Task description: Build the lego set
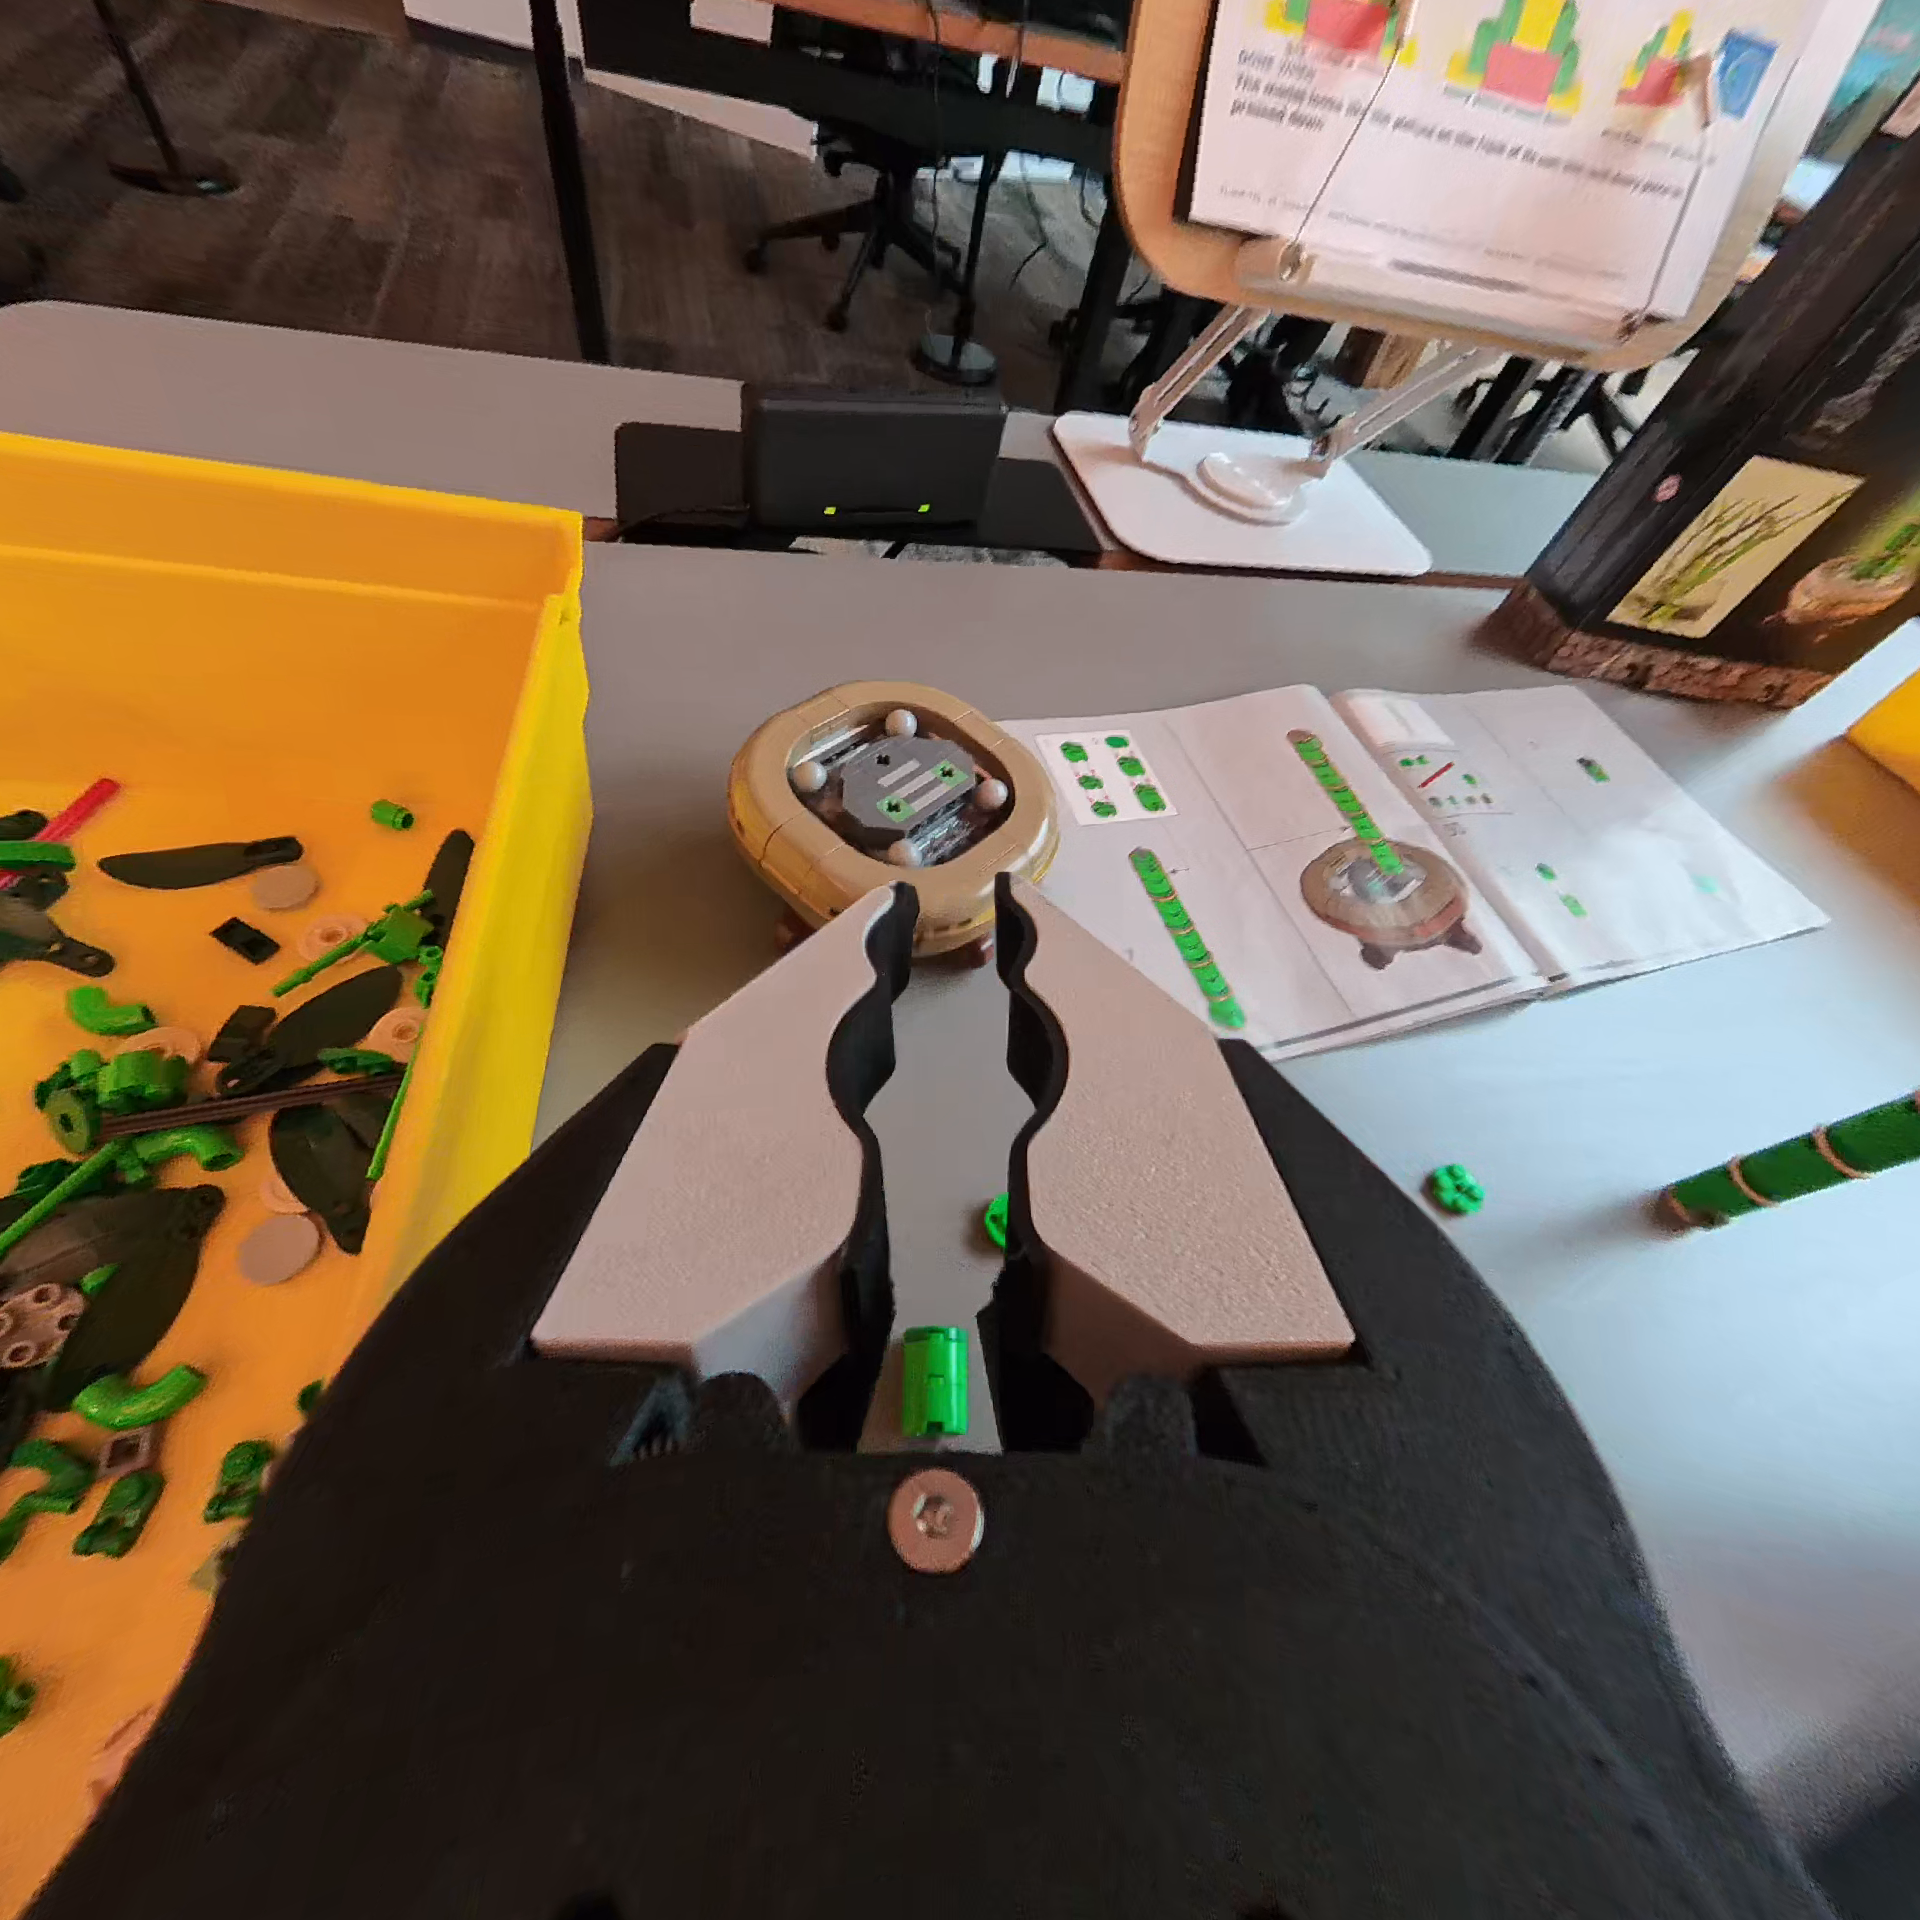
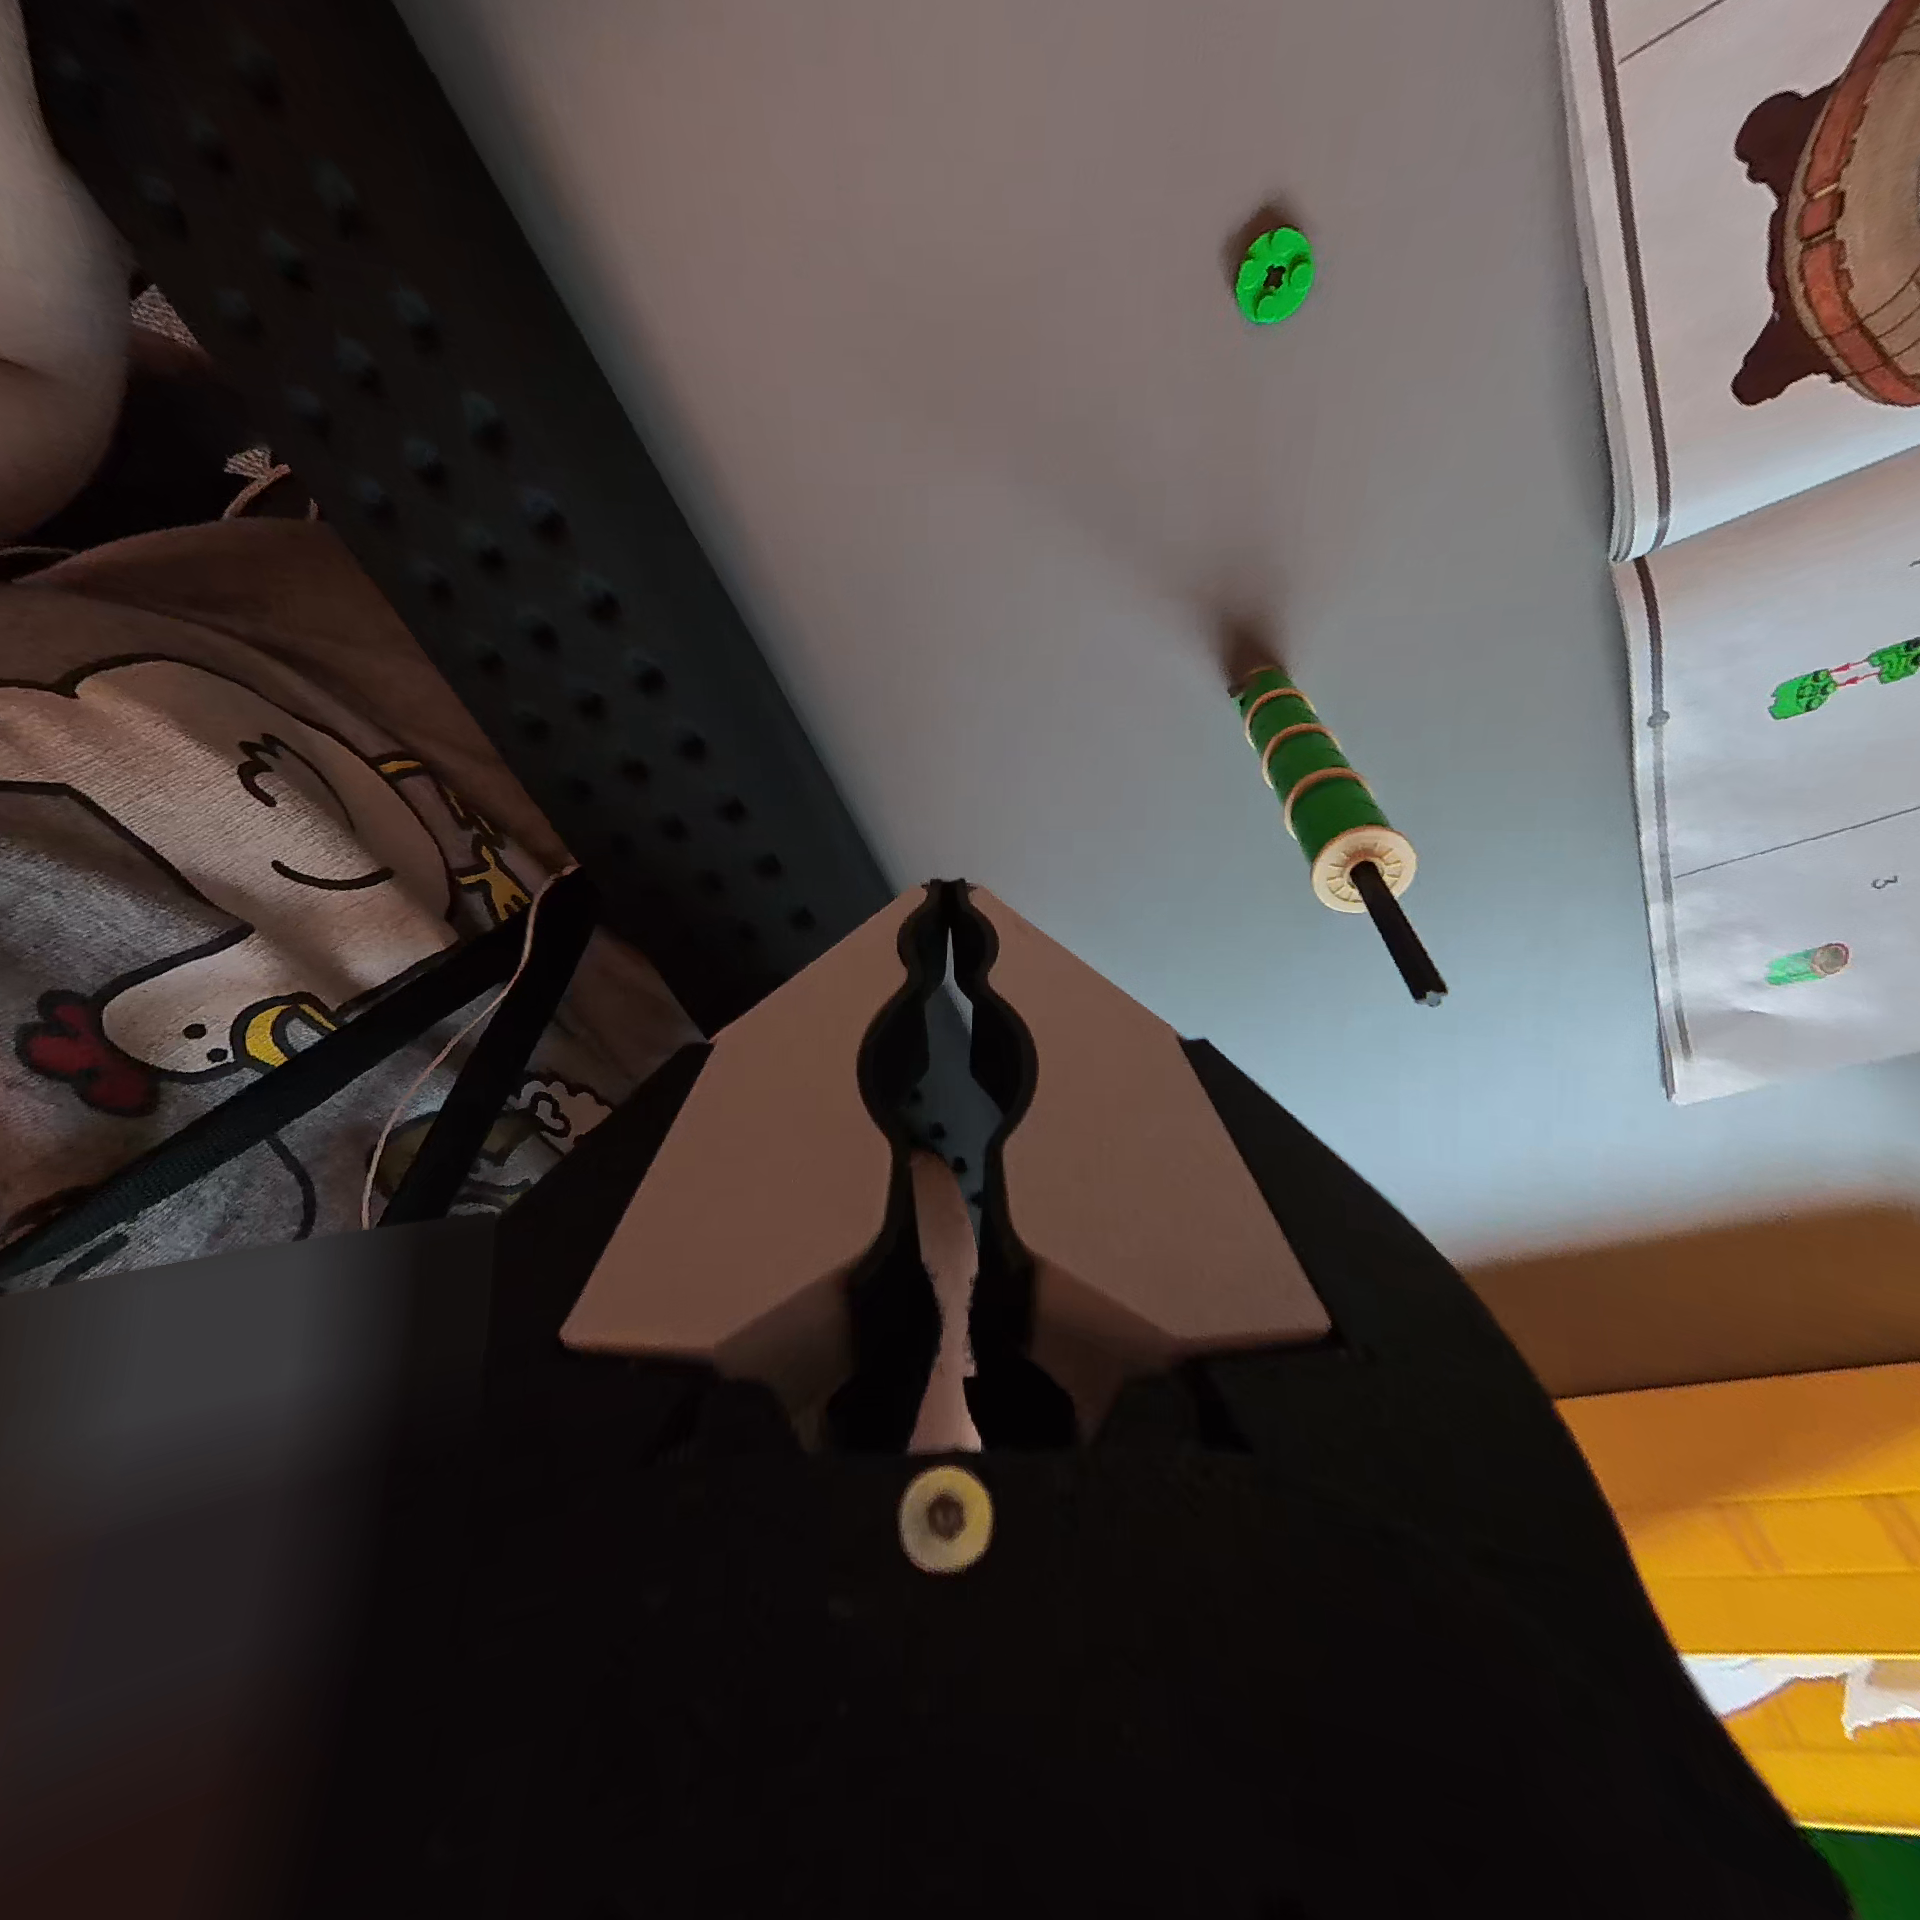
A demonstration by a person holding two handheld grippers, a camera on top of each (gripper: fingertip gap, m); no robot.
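Observation:
In the left wrist view my left gripper (image 1: 956,902) is open a little and empty, its tips just short of the tan round pot base (image 1: 894,810) on the grey table. Through the gap between the fingers I see a green cylinder piece (image 1: 935,1382) and a green round piece (image 1: 994,1221) on the table below. A green bamboo stalk (image 1: 1787,1169) lies at the right, with a green round plate (image 1: 1455,1188) beside it. In the right wrist view my right gripper (image 2: 948,888) is shut with nothing in it. It is left of the stalk (image 2: 1314,774), whose black axle (image 2: 1397,945) sticks out. The green plate (image 2: 1275,275) lies beyond.
A yellow bin (image 1: 520,665) of green, black and tan pieces stands at the left. An open instruction booklet (image 1: 1403,862) lies right of the pot base. A book stand (image 1: 1247,499) and a dark box (image 1: 1766,499) stand behind. Another yellow bin (image 2: 1766,1507) and a person's clothing (image 2: 208,831) are near my right gripper. Across from one pair of fingers to the other is roughly 30 cm. Measured from the fingertips, the green bamboo stalk (image 1: 1787,1169) is 10 cm or so from the right gripper and 25 cm from the left. Seen from the right wrist view (image 2: 1285,723) as well. Between my right fingertips and the green round plate (image 1: 1455,1188) there is roughly 15 cm. It is also in sight in the right wrist view (image 2: 1274,251).

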